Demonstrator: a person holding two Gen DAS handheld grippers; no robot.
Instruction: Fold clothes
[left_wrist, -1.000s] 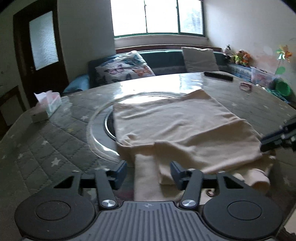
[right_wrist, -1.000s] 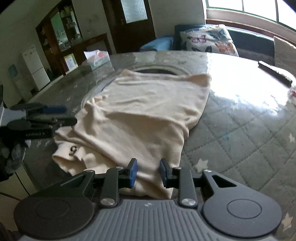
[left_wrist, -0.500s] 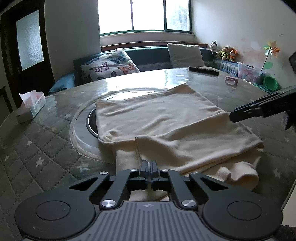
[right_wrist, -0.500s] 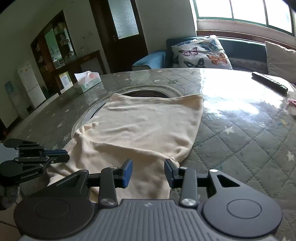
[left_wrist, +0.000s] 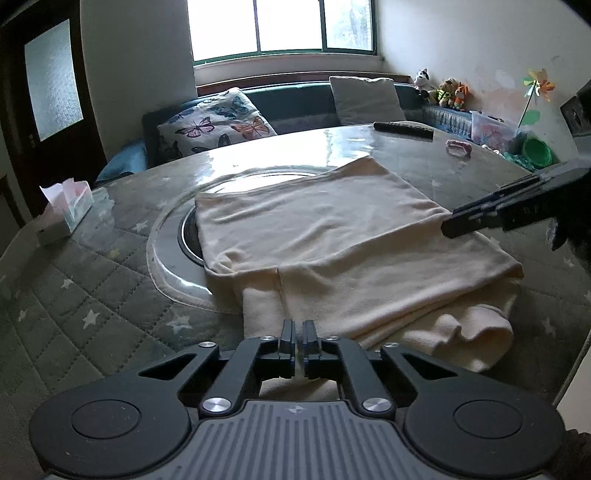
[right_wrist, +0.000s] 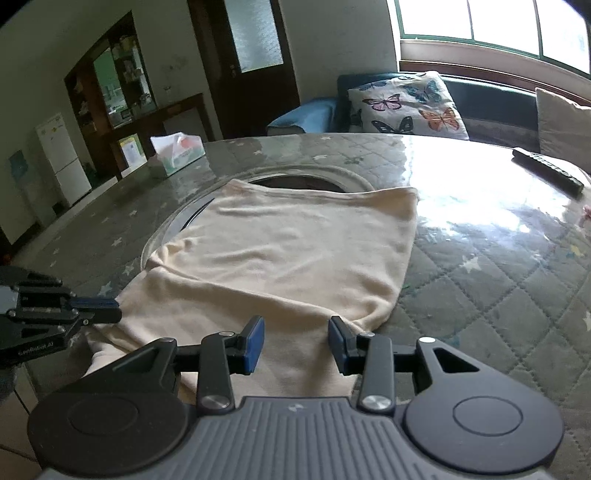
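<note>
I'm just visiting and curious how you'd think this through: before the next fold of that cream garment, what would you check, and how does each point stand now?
1. Left claw shut at the cream garment's near edge: ok; whether cloth is caught, cannot tell.
2. Right claw open: ok.
3. Right claw gripping cloth: not ok, fingers apart.
4. Garment lying flat: not ok, sleeve bunched.
5. Remote and tissue box clear of cloth: ok.

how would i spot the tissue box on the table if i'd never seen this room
Start at the round quilted table with the cream garment spread over its middle. Look from the garment toward the dark door, near the table's edge: the tissue box sits there alone. It is the only boxy thing on the table, pale, with white tissue sticking out of its top; the remote at the window side is flat and black.
</note>
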